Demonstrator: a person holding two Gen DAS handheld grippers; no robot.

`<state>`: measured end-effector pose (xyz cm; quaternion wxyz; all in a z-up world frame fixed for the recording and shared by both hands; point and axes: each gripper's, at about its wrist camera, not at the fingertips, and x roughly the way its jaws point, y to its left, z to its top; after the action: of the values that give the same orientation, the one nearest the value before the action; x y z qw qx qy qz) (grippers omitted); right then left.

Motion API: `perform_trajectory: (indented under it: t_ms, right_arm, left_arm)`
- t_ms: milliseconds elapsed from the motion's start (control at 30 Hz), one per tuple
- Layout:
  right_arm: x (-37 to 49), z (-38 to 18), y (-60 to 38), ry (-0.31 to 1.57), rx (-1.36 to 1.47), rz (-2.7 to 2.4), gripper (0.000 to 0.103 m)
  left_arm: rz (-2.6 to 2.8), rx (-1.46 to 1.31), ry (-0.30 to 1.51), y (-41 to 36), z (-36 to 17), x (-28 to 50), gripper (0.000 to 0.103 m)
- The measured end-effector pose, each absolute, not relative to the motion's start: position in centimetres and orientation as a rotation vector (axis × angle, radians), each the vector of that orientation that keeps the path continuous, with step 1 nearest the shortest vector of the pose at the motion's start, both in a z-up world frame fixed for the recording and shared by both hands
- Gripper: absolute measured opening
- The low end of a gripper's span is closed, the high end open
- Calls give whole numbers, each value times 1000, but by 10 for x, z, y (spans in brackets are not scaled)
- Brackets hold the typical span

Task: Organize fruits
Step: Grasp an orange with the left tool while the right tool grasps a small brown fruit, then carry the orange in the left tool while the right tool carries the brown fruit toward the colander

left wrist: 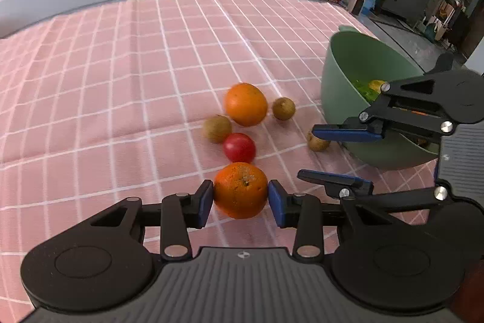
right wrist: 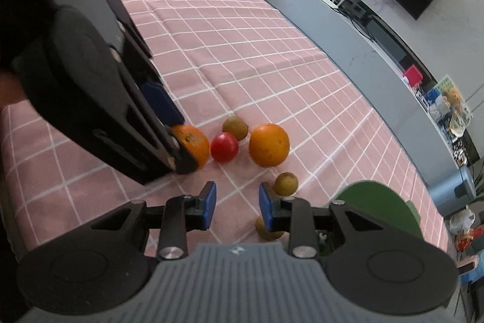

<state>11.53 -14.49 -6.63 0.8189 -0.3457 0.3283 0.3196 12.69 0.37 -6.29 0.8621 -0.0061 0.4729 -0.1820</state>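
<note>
a green bowl [left wrist: 341, 87] sits on the pink checked tablecloth [left wrist: 121, 80] at the right of the left wrist view. inside it something leafy green and a bit of yellow-orange fruit show past the rim (too hidden by the other gripper to name). in the right wrist view only the bowl's dark green rim [right wrist: 381, 202] shows, behind the right finger linkage.

the left gripper [left wrist: 240, 199] is clenched on the near orange [left wrist: 240, 189]: both blue pads [left wrist: 205, 202] press its sides and the fruit sits squarely between them, low over the cloth. from the right wrist camera the same orange [right wrist: 195, 146] peeks out at the tip of the left gripper's dark body.

the right gripper [right wrist: 237, 203] holds nothing. its blue pads [right wrist: 209, 203] stand a narrow gap apart with only bare cloth between them. seen from the left wrist camera it reaches in from the right, in front of the bowl, fingers pointing left.

loose fruit lies in a cluster beyond the held orange: a red tomato [left wrist: 239, 148] just behind it, a second, larger orange [left wrist: 245, 104] further back, a brown kiwi [left wrist: 217, 128] at the left of the tomato, another kiwi [left wrist: 283, 108] right of the far orange, and a third kiwi [left wrist: 317, 141] close beside the bowl's base, partly under the right gripper's upper finger.
</note>
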Motion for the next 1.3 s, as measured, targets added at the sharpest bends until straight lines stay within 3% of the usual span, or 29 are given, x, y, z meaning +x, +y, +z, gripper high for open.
perform_trajectory:
  t_ms: [733,1067,1300]
  right_arm:
    - [137,-104,-113,827,-1388,686,23]
    - [136,-102,-112,821,-1428,689,21]
    - [124,-79,-115,780,-1309,693,21]
  left_arm:
    - [-363,-78,980,22,-52,121,44]
    - [-365,-88,980,21,-51,117,44]
    - [-364,-108,962,20,-40,110,44]
